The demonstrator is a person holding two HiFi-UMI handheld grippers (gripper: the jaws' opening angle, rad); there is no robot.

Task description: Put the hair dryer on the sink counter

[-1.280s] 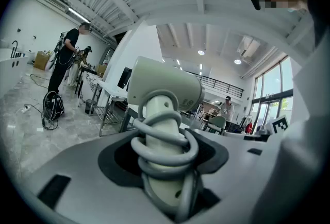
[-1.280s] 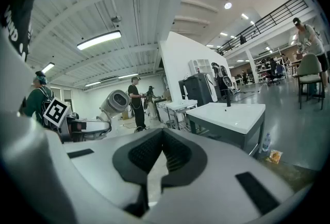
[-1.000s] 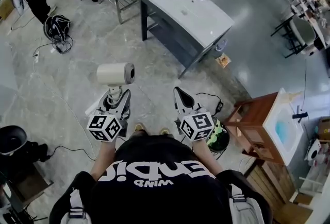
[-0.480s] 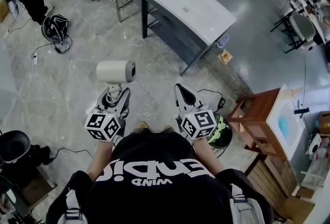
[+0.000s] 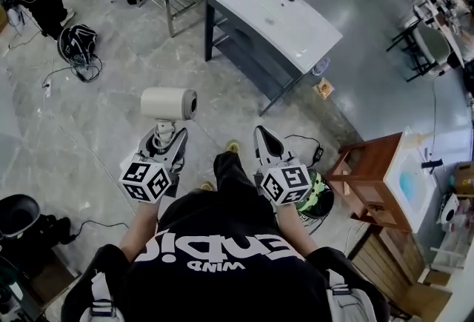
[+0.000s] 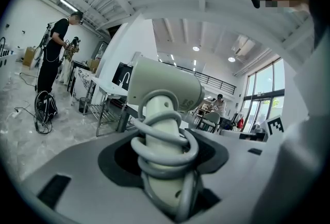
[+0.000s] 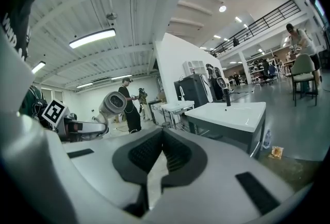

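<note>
- The left tongs (image 5: 164,139) clamp the cord-wrapped handle of the cream, barrel-shaped plastic hair dryer (image 5: 169,104), holding it upright above the grey stone floor (image 5: 104,128).
- The right tongs (image 5: 264,138) are closed on nothing.
- Farther ahead, well apart from the dryer, stands the white-topped sink table (image 5: 255,6).

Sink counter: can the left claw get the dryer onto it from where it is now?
Probably not yet. The left claw, gripping the dryer, is a stretch of open floor short of the sink counter. Nothing blocks the way; walking closer should do it.
</note>
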